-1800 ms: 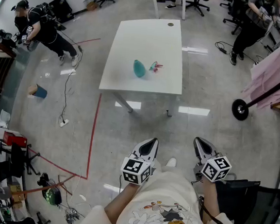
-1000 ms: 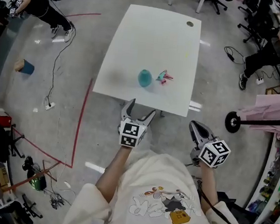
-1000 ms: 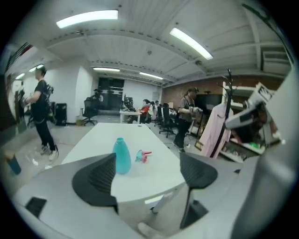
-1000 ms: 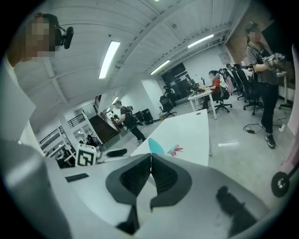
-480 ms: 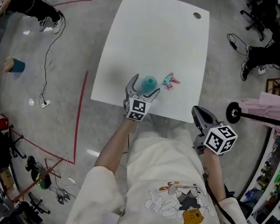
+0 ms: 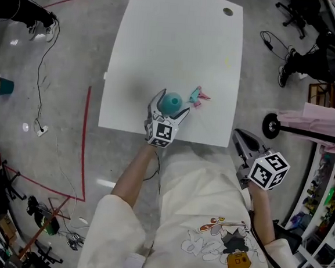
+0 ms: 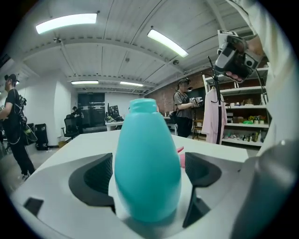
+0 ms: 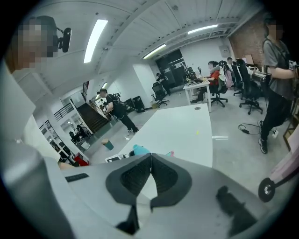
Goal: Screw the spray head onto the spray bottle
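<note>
A teal spray bottle [image 6: 171, 100] stands upright without a head near the front edge of the white table [image 6: 176, 38]. My left gripper [image 6: 171, 104] reaches over that edge, its jaws having just opened wide. The bottle [image 7: 147, 172] stands between the two pads, which do not press on it. The teal-and-pink spray head [image 6: 197, 95] lies on the table just right of the bottle, and a pink part of the head [image 7: 180, 157] peeks out behind it. My right gripper [image 6: 243, 144] is shut on nothing, off the table by its front right corner. In its view the right gripper [image 8: 151, 158] points toward the bottle [image 8: 139, 150].
A pink cloth on a wheeled stand [image 6: 314, 123] is close on the right. Red tape [image 6: 85, 141] runs along the floor left of the table, with a blue cup [image 6: 3, 85] beyond. A person [image 8: 114, 109] and office chairs [image 8: 219, 95] are farther off.
I have come up to the table. My left gripper went forward and down over the edge and spread its jaws around the bottle. The right gripper followed toward the corner, still shut.
</note>
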`<state>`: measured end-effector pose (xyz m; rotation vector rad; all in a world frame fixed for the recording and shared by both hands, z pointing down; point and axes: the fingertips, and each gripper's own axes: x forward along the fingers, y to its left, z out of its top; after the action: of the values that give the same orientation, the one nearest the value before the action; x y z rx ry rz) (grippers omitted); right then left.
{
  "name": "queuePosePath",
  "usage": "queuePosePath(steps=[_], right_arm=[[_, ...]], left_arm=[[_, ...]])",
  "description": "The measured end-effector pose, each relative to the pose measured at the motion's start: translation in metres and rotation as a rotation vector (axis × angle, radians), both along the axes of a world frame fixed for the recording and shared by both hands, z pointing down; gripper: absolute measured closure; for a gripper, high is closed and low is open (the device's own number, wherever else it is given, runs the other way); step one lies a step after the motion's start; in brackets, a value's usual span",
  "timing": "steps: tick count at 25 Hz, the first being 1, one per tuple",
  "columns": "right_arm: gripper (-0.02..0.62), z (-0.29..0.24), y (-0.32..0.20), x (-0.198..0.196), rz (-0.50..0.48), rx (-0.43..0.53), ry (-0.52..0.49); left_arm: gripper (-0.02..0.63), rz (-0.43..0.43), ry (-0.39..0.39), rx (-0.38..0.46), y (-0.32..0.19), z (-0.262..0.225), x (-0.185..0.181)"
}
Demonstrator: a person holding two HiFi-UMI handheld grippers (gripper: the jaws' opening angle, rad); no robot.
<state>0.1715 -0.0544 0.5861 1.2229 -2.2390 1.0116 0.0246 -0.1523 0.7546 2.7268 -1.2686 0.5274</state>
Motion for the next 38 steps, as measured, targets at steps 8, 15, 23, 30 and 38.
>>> queuePosePath(steps=[8, 15, 23, 30, 38], right_arm=[[0.589, -0.007, -0.006, -0.016, 0.005, 0.017, -0.015], [0.589, 0.03, -0.02, -0.022, -0.029, -0.029, 0.02], [0.472, 0.154, -0.062, -0.049, -0.271, -0.273, 0.276], [0.468, 0.211, -0.091, -0.06, -0.33, -0.5, 0.432], [0.468, 0.225, -0.088, -0.07, -0.406, -0.643, 0.445]], left_arm=[[0.121, 0.02, 0.012, -0.175, -0.01, 0.018, -0.004], [0.184, 0.059, -0.05, -0.197, -0.006, 0.026, -0.001], [0.186, 0.017, -0.098, -0.166, 0.014, -0.017, 0.004], [0.186, -0.016, -0.091, -0.187, 0.009, -0.025, -0.012], [0.186, 0.007, -0.106, -0.202, 0.021, -0.028, -0.017]])
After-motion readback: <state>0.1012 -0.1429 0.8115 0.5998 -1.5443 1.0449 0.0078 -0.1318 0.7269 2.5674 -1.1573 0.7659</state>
